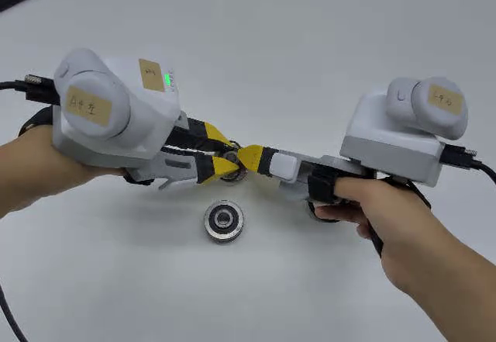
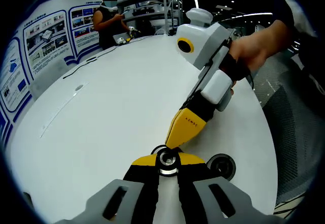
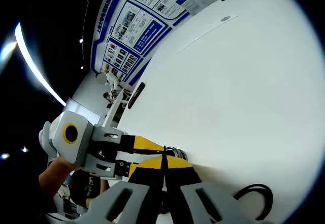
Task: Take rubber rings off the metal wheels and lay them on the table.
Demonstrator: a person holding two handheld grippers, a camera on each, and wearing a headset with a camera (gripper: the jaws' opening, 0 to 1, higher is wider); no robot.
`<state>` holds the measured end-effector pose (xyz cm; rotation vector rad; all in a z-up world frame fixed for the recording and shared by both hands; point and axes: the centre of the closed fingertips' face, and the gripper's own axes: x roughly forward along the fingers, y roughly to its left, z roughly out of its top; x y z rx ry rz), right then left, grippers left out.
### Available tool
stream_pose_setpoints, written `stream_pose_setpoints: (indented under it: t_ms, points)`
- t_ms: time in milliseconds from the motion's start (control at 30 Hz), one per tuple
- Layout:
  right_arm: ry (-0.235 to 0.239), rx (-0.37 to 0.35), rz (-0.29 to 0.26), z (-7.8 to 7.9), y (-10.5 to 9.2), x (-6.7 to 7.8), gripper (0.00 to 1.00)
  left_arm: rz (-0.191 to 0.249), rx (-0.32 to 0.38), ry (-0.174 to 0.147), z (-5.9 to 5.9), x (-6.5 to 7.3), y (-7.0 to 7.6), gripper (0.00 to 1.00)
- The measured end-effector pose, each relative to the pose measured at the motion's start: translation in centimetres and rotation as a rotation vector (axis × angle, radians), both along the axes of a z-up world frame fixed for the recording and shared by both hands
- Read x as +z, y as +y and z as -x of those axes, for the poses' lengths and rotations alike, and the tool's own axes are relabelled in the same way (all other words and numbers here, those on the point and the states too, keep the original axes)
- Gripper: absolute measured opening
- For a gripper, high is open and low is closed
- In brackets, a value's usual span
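**A:** so what was the left hand-held gripper (image 2: 167,160) doing at that point?

**B:** It was clamped on a metal wheel (image 1: 232,171). The yellow tips sat on either side of it with the hub facing up at the camera. Couldn't tell if the wheel was touching the desk (image 1: 310,47) or a bit off it.

**A:** and the right one?

**B:** The right hand-held gripper (image 3: 163,159) came in from the opposite side, nose to nose with the left. Its tips were squeezed together with no gap, right at the wheel's rim. In the left gripper view a thin black arc ran from the rim up to those tips. That looked like the rubber ring (image 2: 156,148) pinched and partly peeled off. It was really thin though, so take that with a grain of salt.

**A:** anything else on the desk?

**B:** Yeah, a second wheel (image 1: 224,221) lay flat just in front of the two grippers, nearer the person, and it wasn't touching either of them. The right gripper view also showed a loose ring (image 3: 255,186) lying flat on the white surface beside that gripper. The left hand (image 1: 46,164) and right hand (image 1: 380,210) were each wrapped around their handles.
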<state>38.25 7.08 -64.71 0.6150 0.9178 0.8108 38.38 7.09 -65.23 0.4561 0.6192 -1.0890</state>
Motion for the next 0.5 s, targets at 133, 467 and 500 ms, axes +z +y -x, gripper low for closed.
stream_pose_setpoints:
  t_ms: [133,467,500]
  points:
    - [0.017,-0.014,-0.005,0.18,-0.08,0.1,0.02,0.004,0.002,-0.002,0.01,0.01,0.0,0.13]
    - [0.051,-0.05,-0.008,0.3,-0.14,0.07,0.02,0.025,0.028,0.003,-0.03,0.07,0.11,0.14]
    - [0.053,-0.055,-0.013,0.29,-0.14,0.16,0.02,0.019,0.034,-0.005,-0.14,0.1,0.21,0.15]
